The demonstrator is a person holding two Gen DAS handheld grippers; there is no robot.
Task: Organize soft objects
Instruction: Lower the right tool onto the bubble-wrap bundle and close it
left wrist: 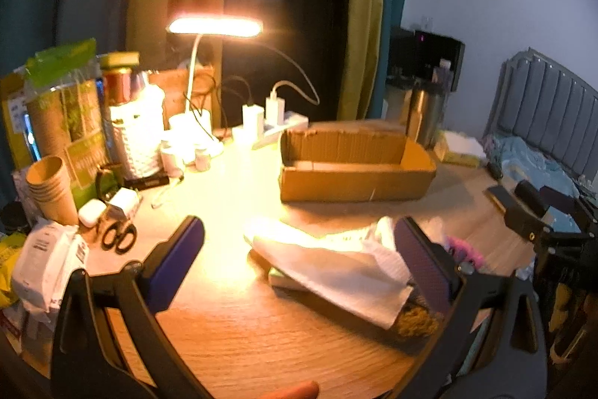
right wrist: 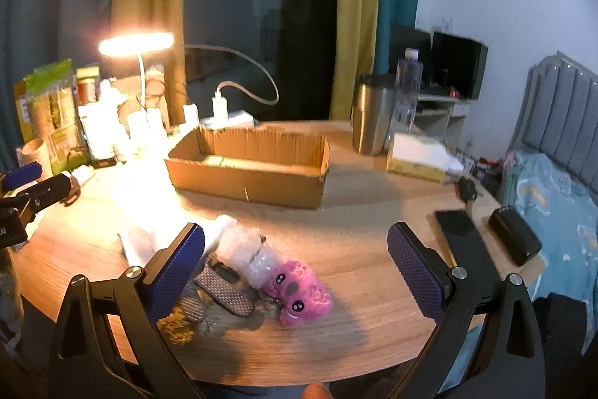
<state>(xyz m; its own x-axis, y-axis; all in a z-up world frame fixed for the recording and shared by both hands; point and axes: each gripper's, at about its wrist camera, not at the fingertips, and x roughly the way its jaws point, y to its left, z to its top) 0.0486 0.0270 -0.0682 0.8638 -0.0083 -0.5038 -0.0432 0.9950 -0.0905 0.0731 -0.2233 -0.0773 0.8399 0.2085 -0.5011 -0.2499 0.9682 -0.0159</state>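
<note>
- Risk: both grippers, left gripper [left wrist: 299,257] and right gripper [right wrist: 295,260], hang spread and empty.
- Pink plush [right wrist: 299,290] touches neighbouring clutter; a careless pinch drags that along.
- Cardboard box [right wrist: 250,171] sits well apart.

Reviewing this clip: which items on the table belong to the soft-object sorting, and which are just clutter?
Job items: pink plush toy, white paper towel, bubble wrap, cardboard box.

Clutter: desk lamp, scissors, paper cups, steel tumbler, phone.
</note>
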